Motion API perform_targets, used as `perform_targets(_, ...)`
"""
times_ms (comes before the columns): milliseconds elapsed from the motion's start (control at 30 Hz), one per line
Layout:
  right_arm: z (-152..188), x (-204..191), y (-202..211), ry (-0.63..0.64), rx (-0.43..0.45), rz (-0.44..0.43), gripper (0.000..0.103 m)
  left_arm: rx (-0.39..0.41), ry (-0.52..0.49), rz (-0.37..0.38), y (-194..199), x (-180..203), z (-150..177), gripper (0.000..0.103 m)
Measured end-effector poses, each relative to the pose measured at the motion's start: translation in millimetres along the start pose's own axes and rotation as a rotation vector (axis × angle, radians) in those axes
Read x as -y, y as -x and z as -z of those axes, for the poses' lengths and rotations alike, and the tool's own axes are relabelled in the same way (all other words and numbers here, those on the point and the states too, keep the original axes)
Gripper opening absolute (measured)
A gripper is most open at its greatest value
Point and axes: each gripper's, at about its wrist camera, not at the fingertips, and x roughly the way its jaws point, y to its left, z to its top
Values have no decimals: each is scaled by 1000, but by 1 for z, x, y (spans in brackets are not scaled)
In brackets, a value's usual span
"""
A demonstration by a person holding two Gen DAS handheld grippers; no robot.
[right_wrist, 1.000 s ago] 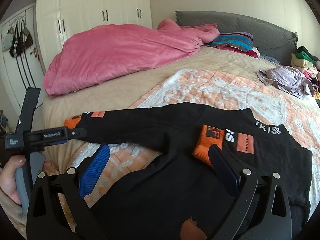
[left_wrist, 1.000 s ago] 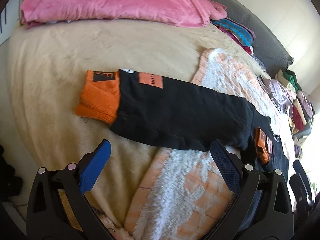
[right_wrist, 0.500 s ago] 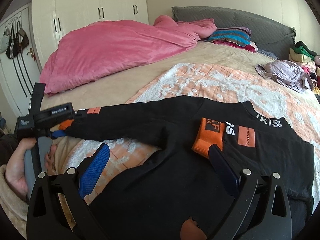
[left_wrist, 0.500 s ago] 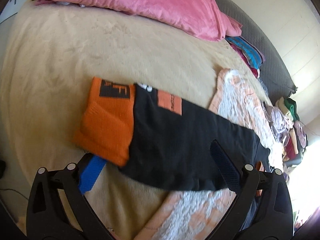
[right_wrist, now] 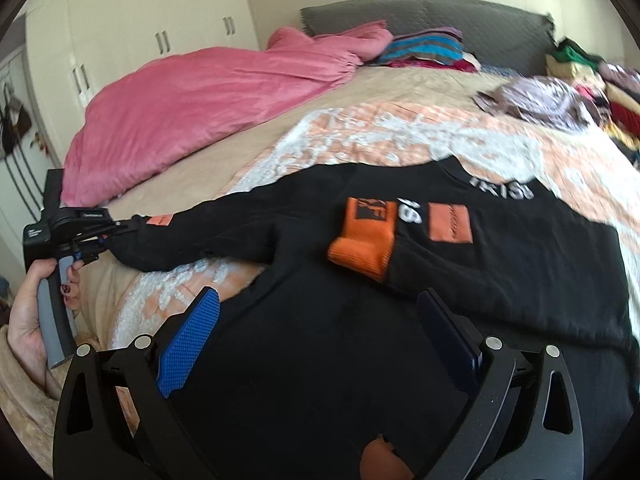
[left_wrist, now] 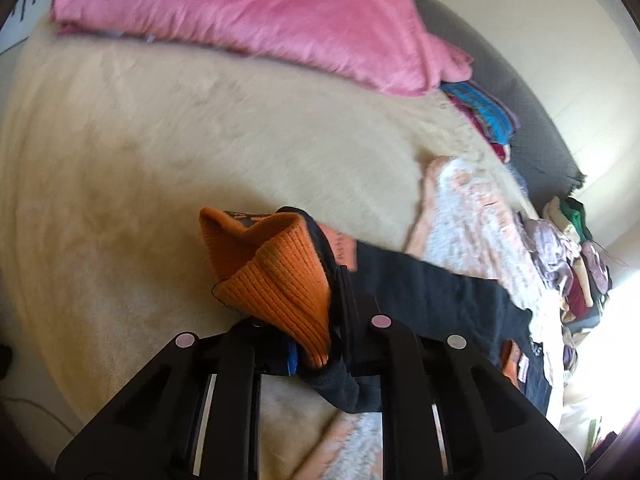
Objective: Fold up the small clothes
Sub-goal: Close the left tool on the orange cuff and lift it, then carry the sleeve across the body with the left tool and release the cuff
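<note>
A black sweatshirt (right_wrist: 320,360) with orange cuffs and patches lies flat on the bed. One sleeve is folded across its chest, its orange cuff (right_wrist: 362,246) near the white lettering. The other sleeve (left_wrist: 440,300) stretches out to the left. My left gripper (left_wrist: 320,344) is shut on that sleeve's orange cuff (left_wrist: 280,280), bunched between the jaws; it also shows in the right wrist view (right_wrist: 86,246). My right gripper (right_wrist: 320,344) is open, low over the sweatshirt's lower body, holding nothing.
An orange-and-white patterned blanket (right_wrist: 380,140) lies under the sweatshirt on a beige bedcover (left_wrist: 160,140). A pink duvet (right_wrist: 200,96) is heaped at the back left. Folded and loose clothes (right_wrist: 540,100) sit by the grey headboard (right_wrist: 460,16). White wardrobes (right_wrist: 140,40) stand behind.
My left gripper moved forward onto the outstretched sleeve's end and closed on the orange cuff, bunching it up. My right gripper stayed open over the sweatshirt, shifting only slightly.
</note>
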Motion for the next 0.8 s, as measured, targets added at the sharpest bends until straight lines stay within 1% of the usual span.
perform_targets(133, 9, 17, 8, -60, 5, 14, 98, 32, -48, 68, 17, 23, -1, 8)
perform_targets(167, 11, 20, 11, -69, 11, 29, 98, 39, -60, 83, 22, 30, -1, 7)
perform_targets(267, 14, 26, 22, -73, 41, 77, 98, 53, -101, 130, 31, 51, -1, 6)
perform_targets(467, 14, 40, 39, -99, 81, 99, 98, 80, -190, 212, 49, 95, 4, 6)
perform_targets(633, 12, 50, 53, -127, 116, 108, 98, 76, -249, 268, 56, 126, 12, 6)
perform_targets(800, 14, 63, 67, -150, 147, 132, 98, 49, -303, 327, 55, 159, 22, 6)
